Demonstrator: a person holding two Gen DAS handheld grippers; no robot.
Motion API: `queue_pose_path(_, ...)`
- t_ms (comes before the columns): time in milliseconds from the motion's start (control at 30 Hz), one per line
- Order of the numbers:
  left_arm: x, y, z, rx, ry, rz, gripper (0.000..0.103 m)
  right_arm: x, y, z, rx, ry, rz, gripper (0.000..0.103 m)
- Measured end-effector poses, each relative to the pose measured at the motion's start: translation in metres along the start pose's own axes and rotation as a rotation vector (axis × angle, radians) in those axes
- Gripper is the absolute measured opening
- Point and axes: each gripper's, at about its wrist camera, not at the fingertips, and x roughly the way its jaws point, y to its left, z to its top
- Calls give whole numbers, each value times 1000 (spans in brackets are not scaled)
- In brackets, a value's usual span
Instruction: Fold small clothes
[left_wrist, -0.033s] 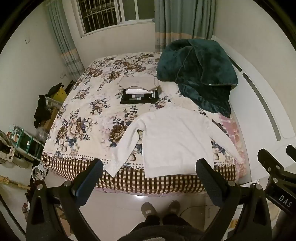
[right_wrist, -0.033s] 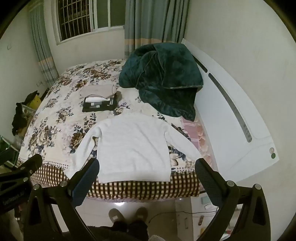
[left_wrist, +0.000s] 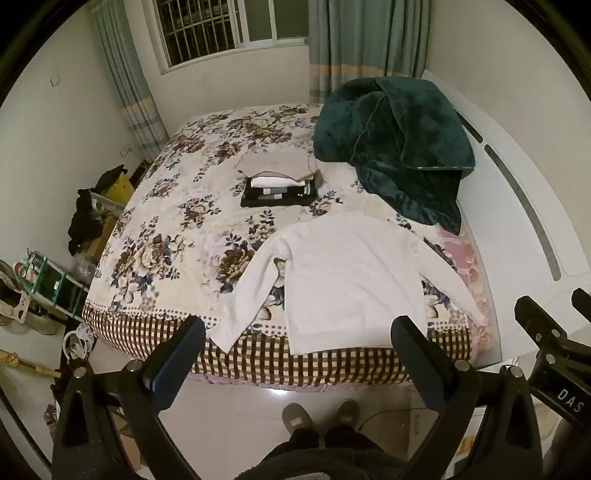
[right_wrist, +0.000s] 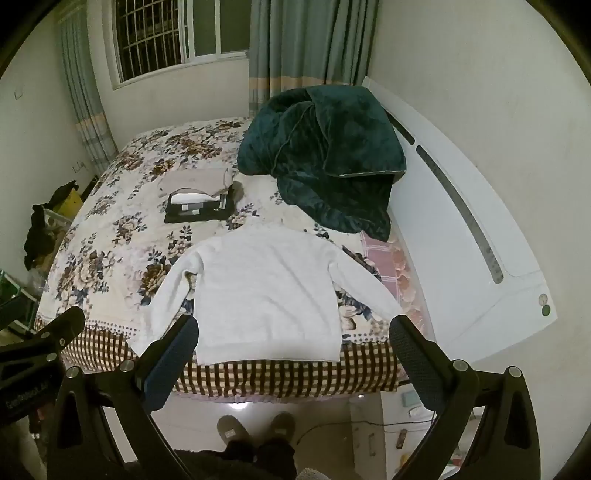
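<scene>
A white long-sleeved sweater (left_wrist: 351, 273) (right_wrist: 266, 288) lies flat, back up, at the near edge of a floral bed (left_wrist: 177, 229) (right_wrist: 110, 229), its hem over the checked border and both sleeves spread out. My left gripper (left_wrist: 297, 339) is open and empty, held high above the floor in front of the bed. My right gripper (right_wrist: 293, 336) is open and empty at the same height. Each gripper is well short of the sweater. The right gripper shows at the right edge of the left wrist view (left_wrist: 554, 343).
A stack of folded clothes (left_wrist: 279, 184) (right_wrist: 199, 201) sits mid-bed behind the sweater. A dark green blanket (left_wrist: 399, 147) (right_wrist: 328, 155) is heaped at the headboard side. A white headboard (right_wrist: 472, 236) runs along the right. Clutter and shelves (left_wrist: 48, 273) stand left of the bed. My slippers (left_wrist: 321, 415) are on the floor.
</scene>
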Motion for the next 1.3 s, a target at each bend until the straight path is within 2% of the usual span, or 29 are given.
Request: queue_pose_path(1300, 0, 2, 5, -6, -10, -6, 103, 2, 6, 7, -5, 6, -6, 103)
